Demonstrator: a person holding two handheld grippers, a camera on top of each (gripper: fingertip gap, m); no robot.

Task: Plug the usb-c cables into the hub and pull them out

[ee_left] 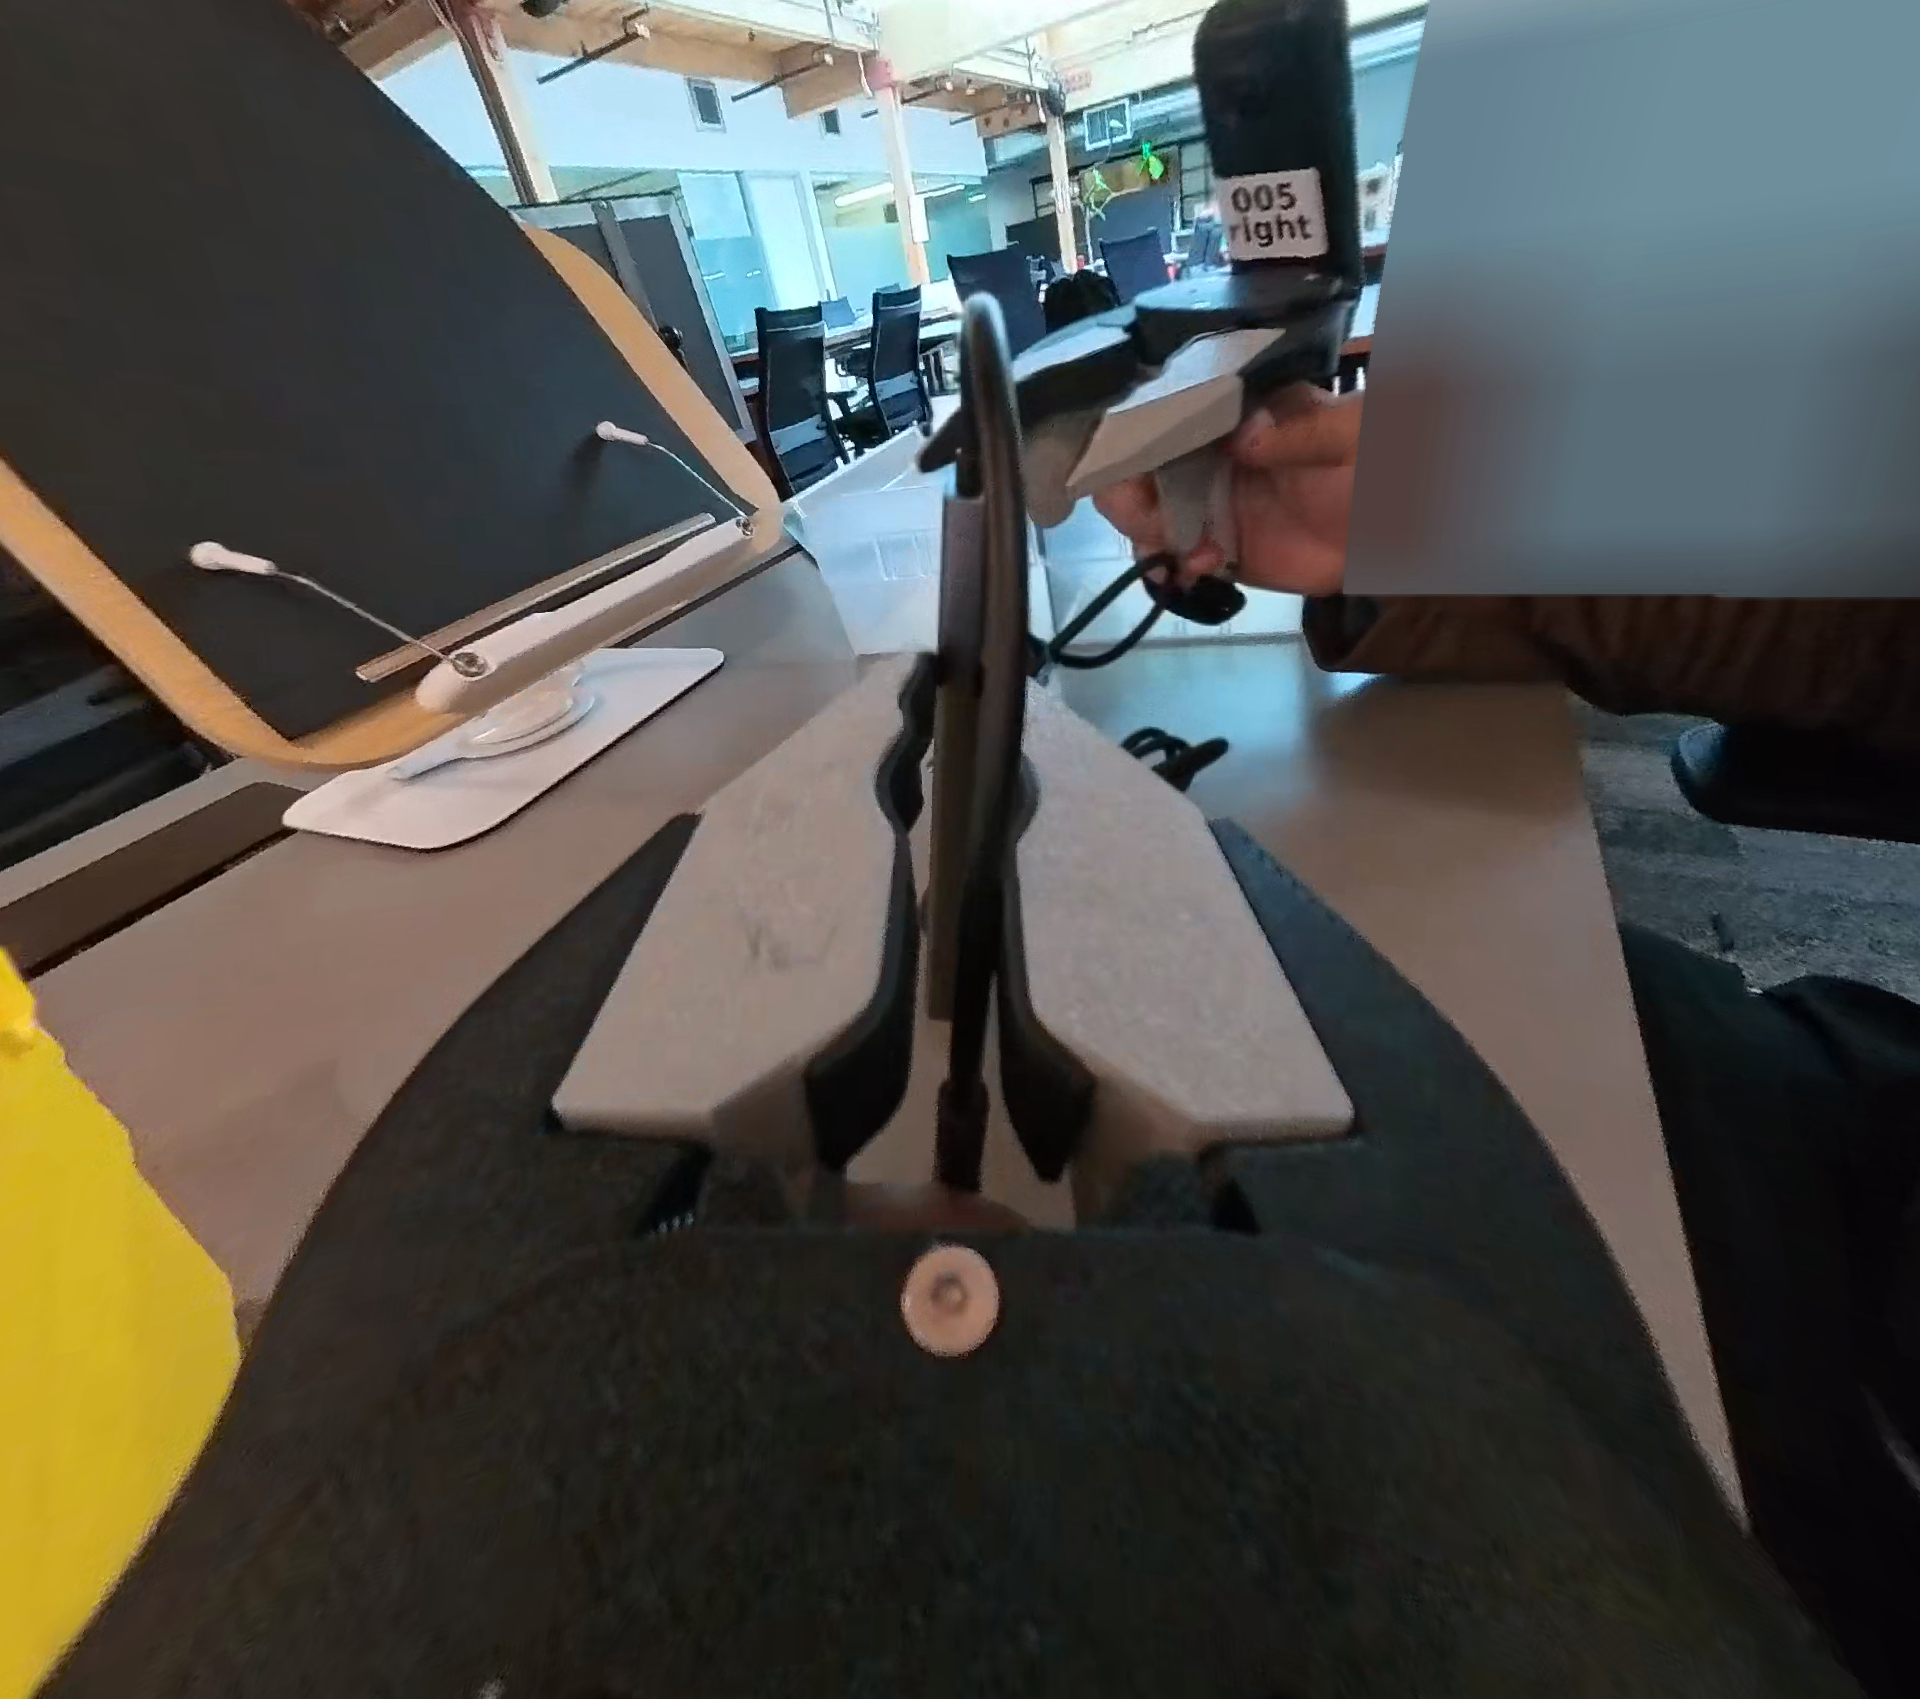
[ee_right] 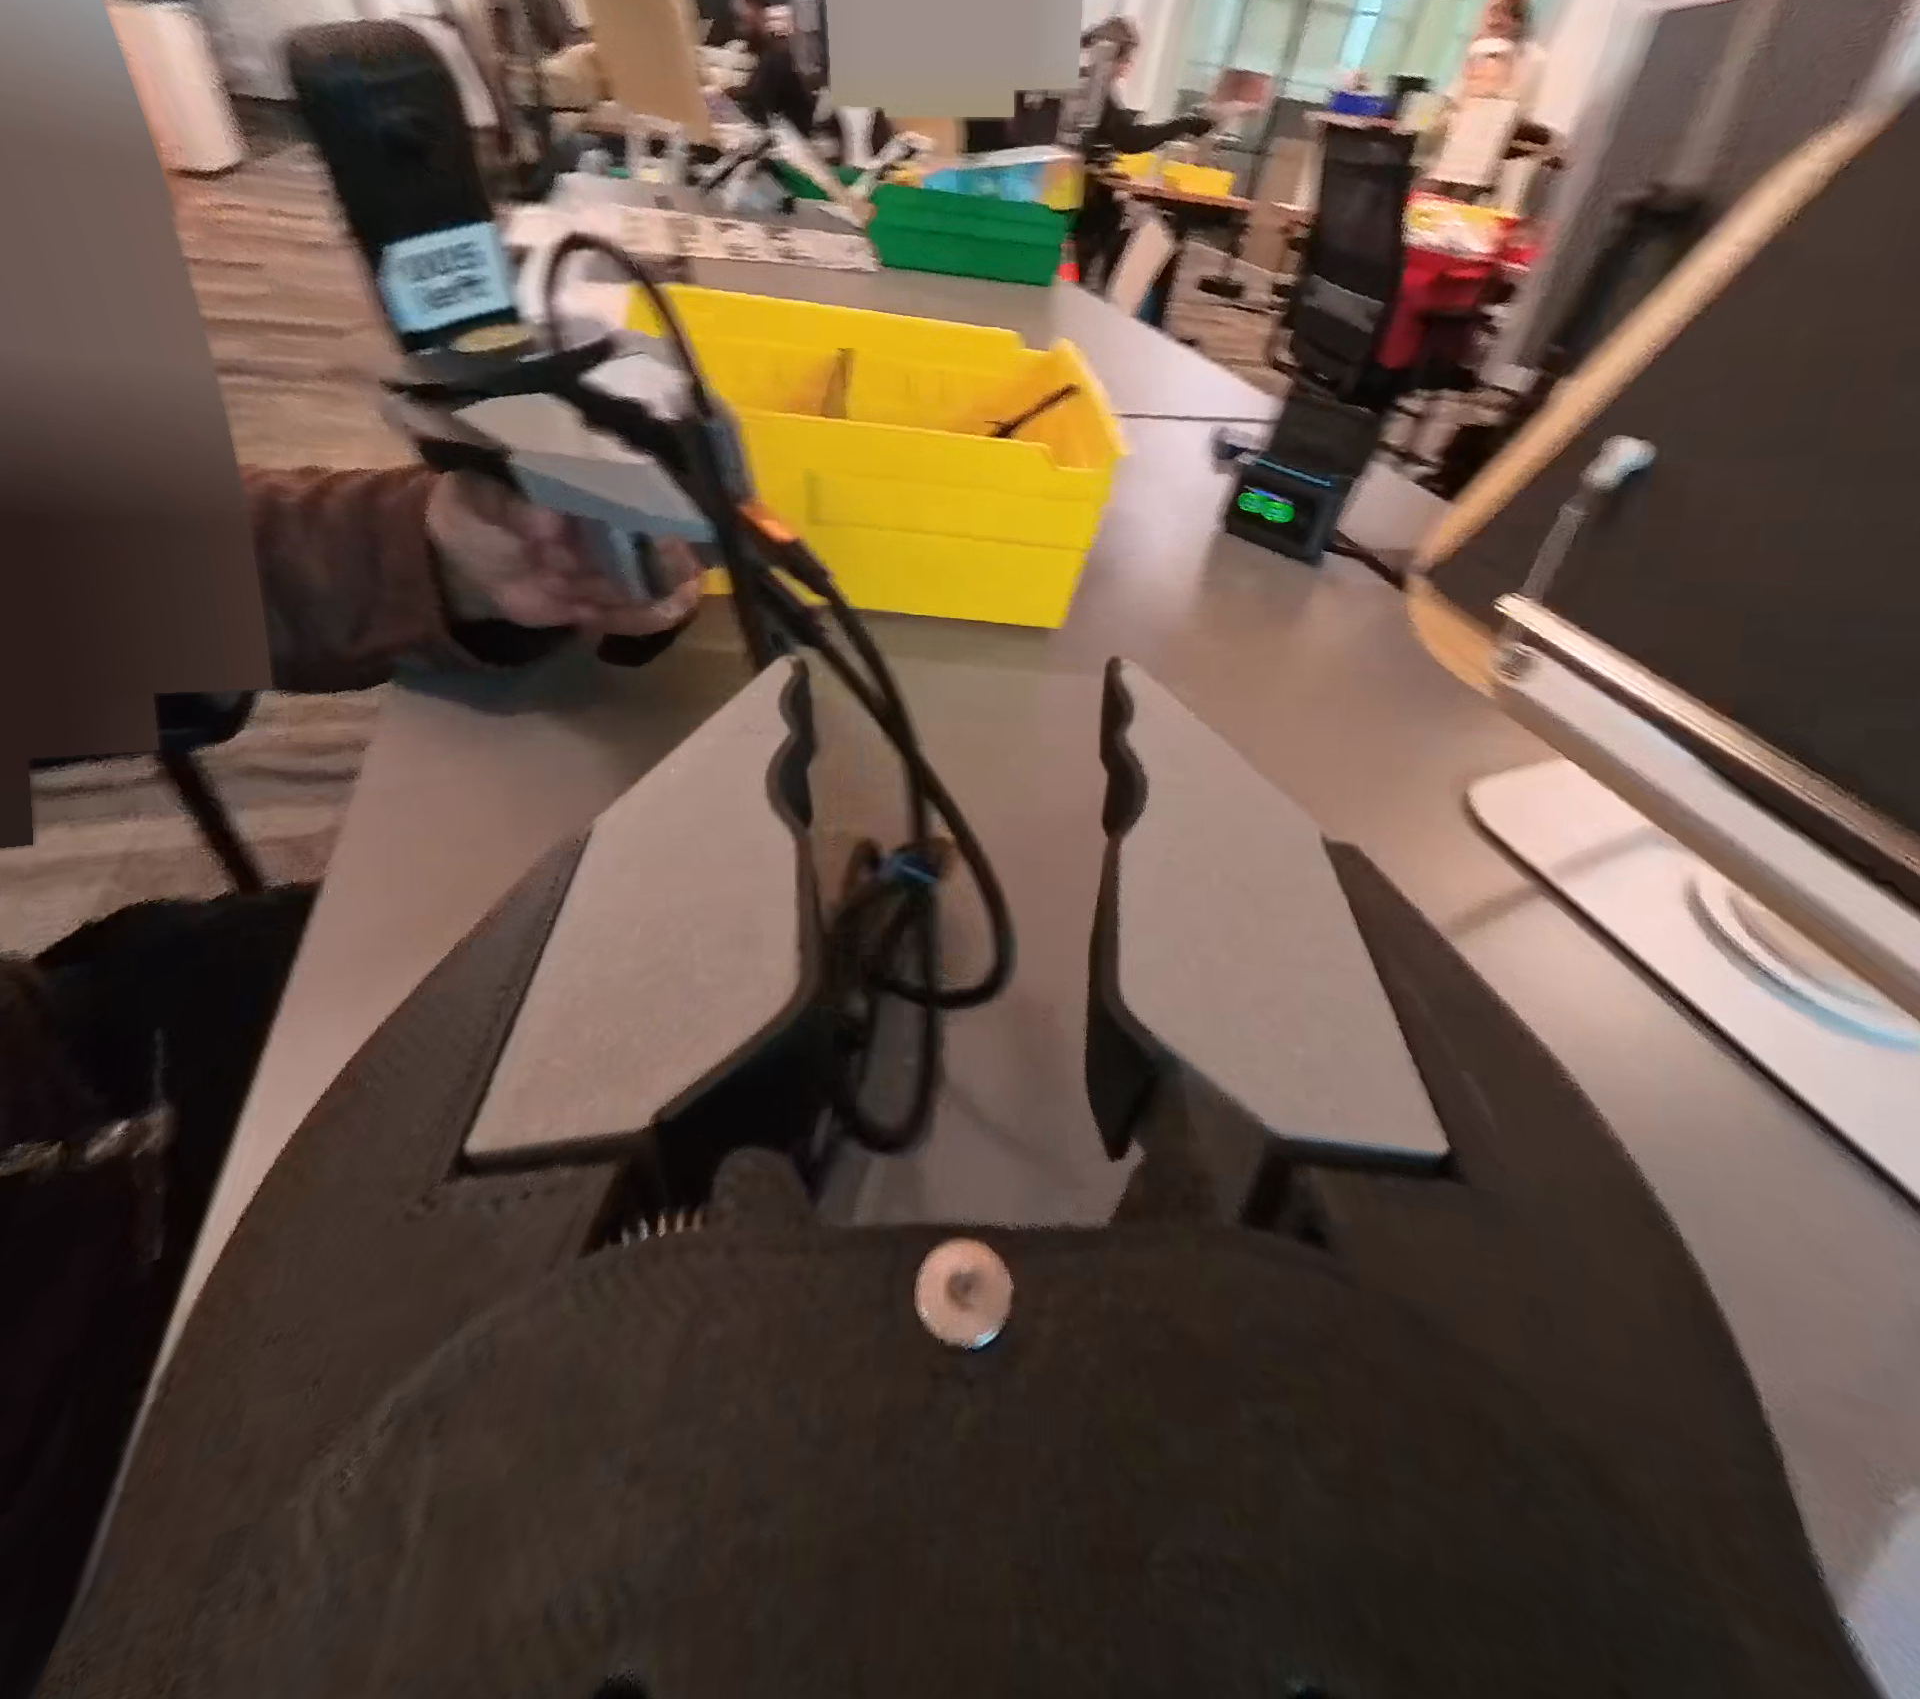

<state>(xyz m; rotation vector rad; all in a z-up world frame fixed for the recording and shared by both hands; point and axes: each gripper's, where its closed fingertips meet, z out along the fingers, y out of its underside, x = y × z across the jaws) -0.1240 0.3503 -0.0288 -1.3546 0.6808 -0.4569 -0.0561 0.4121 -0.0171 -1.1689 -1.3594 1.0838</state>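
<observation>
My left gripper [ee_left: 971,693] is shut on the slim grey hub [ee_left: 961,610], held on edge above the table. A black cable [ee_left: 1003,506] loops from the hub's far end back between the fingers. In the right wrist view the hub [ee_right: 727,454] sits in the left gripper [ee_right: 665,423] at upper left, with black usb-c cables [ee_right: 935,818] hanging from it to a coil on the table. My right gripper [ee_right: 956,714] is open and empty, with the cables running between its fingers. It shows in the left wrist view [ee_left: 935,454] close to the hub's far end.
A yellow bin [ee_right: 935,506] stands behind the hub on the grey table [ee_left: 1351,766], a green bin [ee_right: 966,226] farther back. A monitor on a white stand [ee_left: 499,745] stands to the left, a small black device [ee_right: 1283,506] beyond. The table's edge [ee_left: 1600,922] runs along the right.
</observation>
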